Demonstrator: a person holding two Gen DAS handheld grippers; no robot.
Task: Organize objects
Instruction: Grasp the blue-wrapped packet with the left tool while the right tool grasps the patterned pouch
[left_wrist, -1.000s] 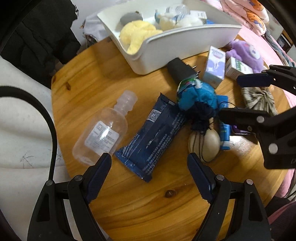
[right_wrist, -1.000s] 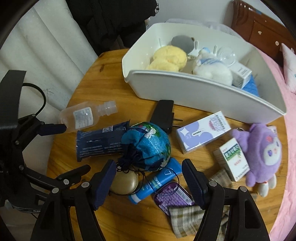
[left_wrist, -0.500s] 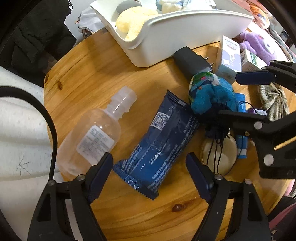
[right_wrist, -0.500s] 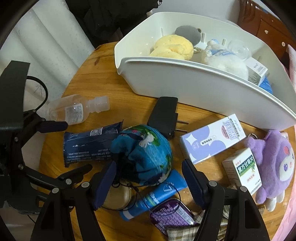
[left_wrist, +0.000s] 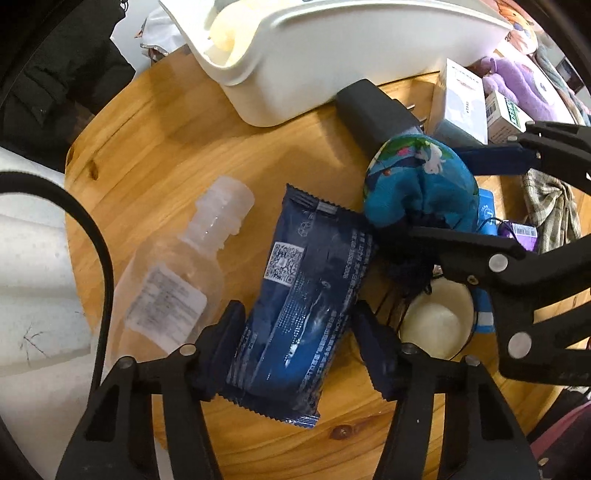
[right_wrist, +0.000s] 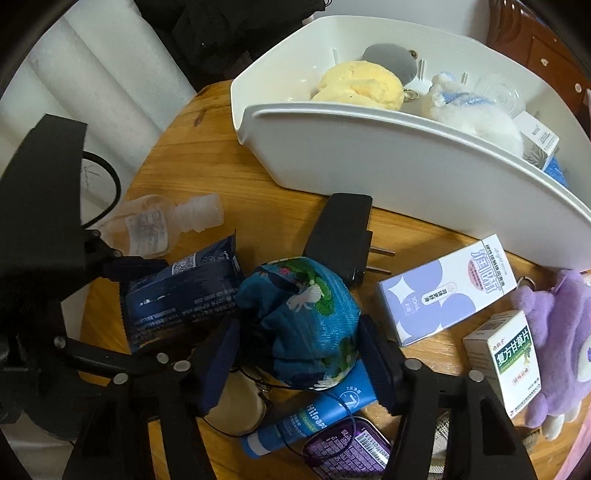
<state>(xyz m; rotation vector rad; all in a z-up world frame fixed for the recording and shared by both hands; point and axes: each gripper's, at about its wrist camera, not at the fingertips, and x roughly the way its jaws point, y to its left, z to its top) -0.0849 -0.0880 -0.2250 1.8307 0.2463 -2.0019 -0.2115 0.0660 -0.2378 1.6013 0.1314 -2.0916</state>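
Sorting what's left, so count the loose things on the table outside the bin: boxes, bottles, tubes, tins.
Boxes: 2
Bottles: 1
Tubes: 1
Tins: 1
Total: 5

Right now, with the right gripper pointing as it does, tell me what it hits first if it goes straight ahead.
The blue cloth pouch. It already sits between the open jaws of the right gripper, so going straight on would press into it first. Beyond it lies the black charger, though depth is hard to judge.
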